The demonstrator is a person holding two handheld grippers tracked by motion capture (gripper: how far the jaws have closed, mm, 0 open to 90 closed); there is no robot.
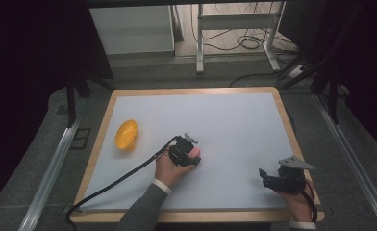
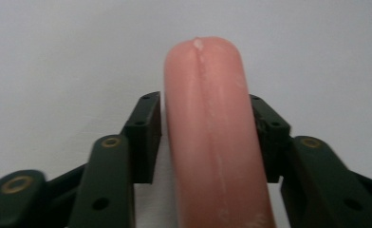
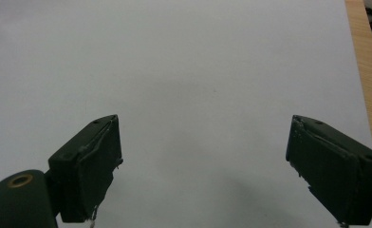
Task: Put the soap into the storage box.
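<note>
Near the middle of the high view, the left gripper (image 1: 192,155) squeezed a pink sausage (image 2: 210,133) between its jaws, while the right gripper (image 1: 269,179) at lower right stood wide open, holding nothing.

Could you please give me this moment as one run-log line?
left gripper: shut on sausage | right gripper: open, nothing between jaws | yellow bowl: apart, left on mat

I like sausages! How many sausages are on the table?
1. The sausage lies mid-table, clamped in the left gripper. None elsewhere that I can see.
</note>
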